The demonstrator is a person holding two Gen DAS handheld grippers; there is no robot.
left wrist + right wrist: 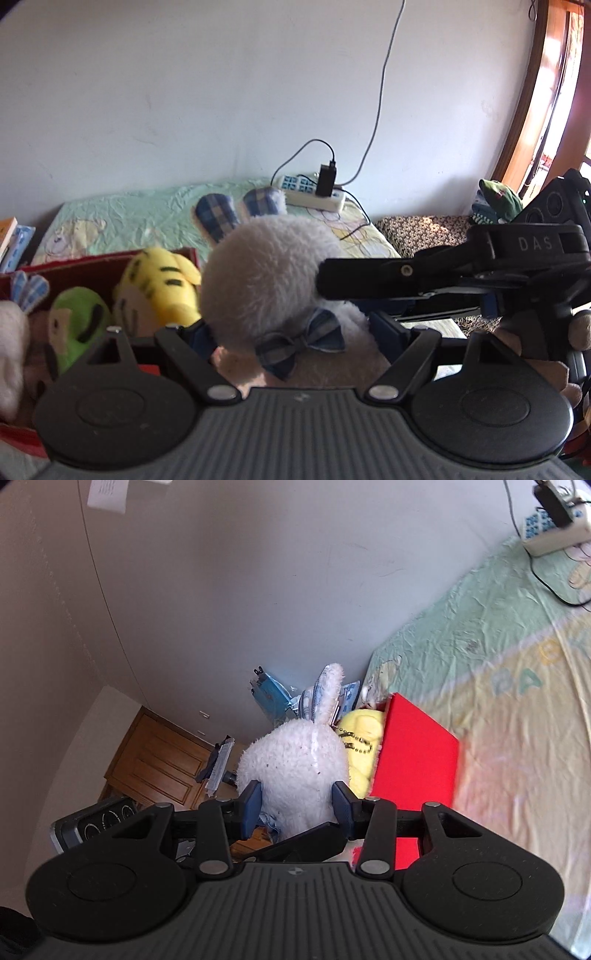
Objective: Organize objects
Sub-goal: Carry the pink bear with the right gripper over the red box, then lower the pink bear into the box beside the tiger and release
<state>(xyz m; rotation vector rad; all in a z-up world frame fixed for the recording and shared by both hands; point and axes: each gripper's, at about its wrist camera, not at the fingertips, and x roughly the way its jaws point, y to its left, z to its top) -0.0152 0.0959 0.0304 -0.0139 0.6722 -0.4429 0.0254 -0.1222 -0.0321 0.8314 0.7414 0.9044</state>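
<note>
A white plush rabbit [258,273] with blue checked ears and a checked bow tie hangs in the air, held from two sides. My left gripper [291,332] is shut on its body, a blue pad pressing each flank at the bow tie. My right gripper [332,291] comes in from the right and presses on the head. In the right wrist view the rabbit [291,760] sits squeezed between the right gripper's [296,805] blue pads, one ear pointing up. A red box [184,253] [417,760] beside it holds a yellow striped plush [162,284] [360,738] and a green plush [79,325].
The box stands on a bed with a pale green sheet [129,218] [498,664]. A white power strip [314,192] with a black plug and cables lies at the wall. Books [11,240] at the far left, a patterned surface [417,229] at the right, a wooden cabinet [159,760] below.
</note>
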